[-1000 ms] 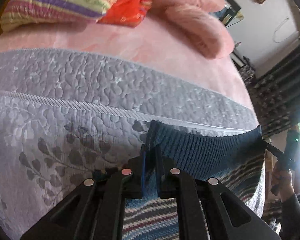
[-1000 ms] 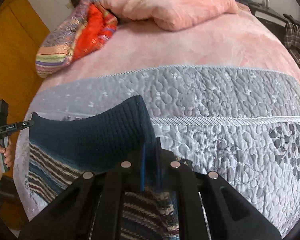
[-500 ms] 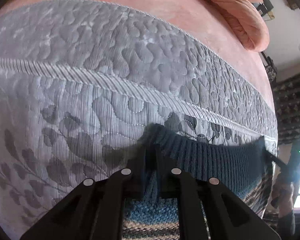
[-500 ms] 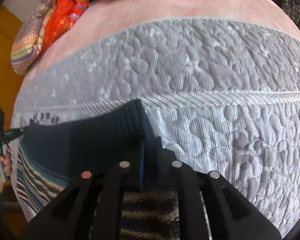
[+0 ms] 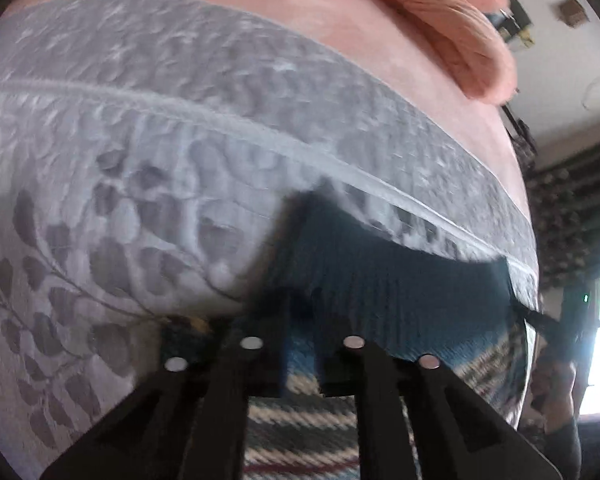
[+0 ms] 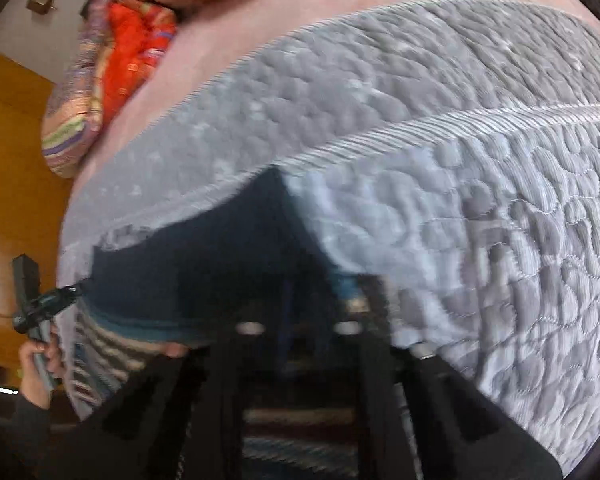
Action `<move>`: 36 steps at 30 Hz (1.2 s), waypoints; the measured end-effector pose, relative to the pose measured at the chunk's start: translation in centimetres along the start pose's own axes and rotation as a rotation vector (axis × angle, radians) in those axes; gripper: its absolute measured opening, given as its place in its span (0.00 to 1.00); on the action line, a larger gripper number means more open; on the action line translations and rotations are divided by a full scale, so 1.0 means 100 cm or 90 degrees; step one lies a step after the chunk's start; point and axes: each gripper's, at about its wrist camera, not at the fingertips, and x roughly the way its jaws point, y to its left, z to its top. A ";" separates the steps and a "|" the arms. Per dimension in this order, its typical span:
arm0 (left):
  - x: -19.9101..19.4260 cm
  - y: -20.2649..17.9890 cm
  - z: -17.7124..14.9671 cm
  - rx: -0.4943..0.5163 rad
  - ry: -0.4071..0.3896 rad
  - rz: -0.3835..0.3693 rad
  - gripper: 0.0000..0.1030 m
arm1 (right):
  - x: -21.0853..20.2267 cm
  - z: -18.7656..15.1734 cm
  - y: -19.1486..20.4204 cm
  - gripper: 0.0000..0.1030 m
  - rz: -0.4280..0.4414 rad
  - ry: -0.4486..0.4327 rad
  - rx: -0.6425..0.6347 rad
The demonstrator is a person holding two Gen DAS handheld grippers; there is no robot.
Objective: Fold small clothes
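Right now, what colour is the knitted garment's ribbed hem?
Dark teal-navy ribbed hem; left wrist view shows it best.

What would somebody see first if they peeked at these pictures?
First, the dark blue knitted sweater with a striped part, stretched between two black claws over the grey quilt. The left claw pinches one top corner and the right claw pinches the other. Next, the bright orange and striped pillow at the far end of the pink bed, beside a fluffy pink blanket.
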 end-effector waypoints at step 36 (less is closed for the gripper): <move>-0.062 -0.039 -0.194 0.154 -0.004 -0.155 0.14 | -0.031 -0.168 0.085 0.07 0.160 0.049 -0.094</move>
